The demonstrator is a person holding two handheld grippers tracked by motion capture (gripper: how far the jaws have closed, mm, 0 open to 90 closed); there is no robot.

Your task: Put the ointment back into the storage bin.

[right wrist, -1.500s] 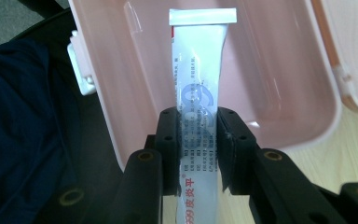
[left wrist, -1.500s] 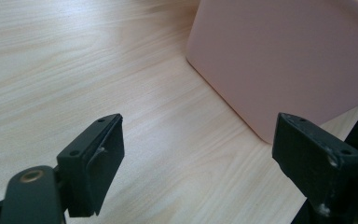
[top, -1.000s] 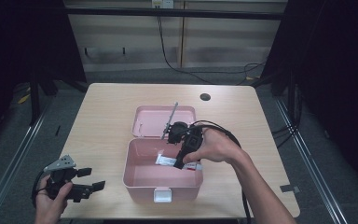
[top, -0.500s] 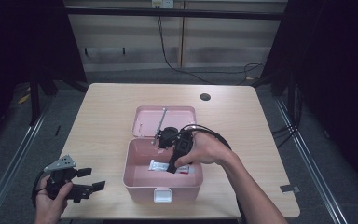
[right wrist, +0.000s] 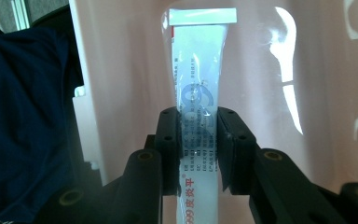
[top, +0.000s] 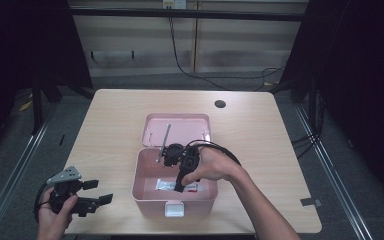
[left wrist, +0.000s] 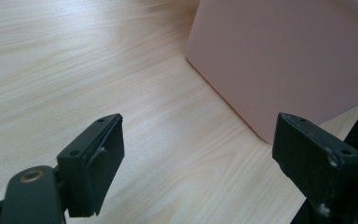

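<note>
The right gripper (right wrist: 199, 140) is clamping a white squeeze tube with printed lettering (right wrist: 199, 93) between its jaws and is holding it inside the open pink plastic box (top: 145, 192), close above the box floor. Judged from this, the placing is nearly complete; releasing the tube and withdrawing are remaining. The left gripper (top: 92, 192) is resting with its jaws open and empty near the table's front left corner, beside the box wall. The hinged pink lid (top: 180, 127) is lying flat behind the box on the light wooden table (top: 260, 130). Nothing is blocking the path; the box walls are limiting sideways clearance.
</note>
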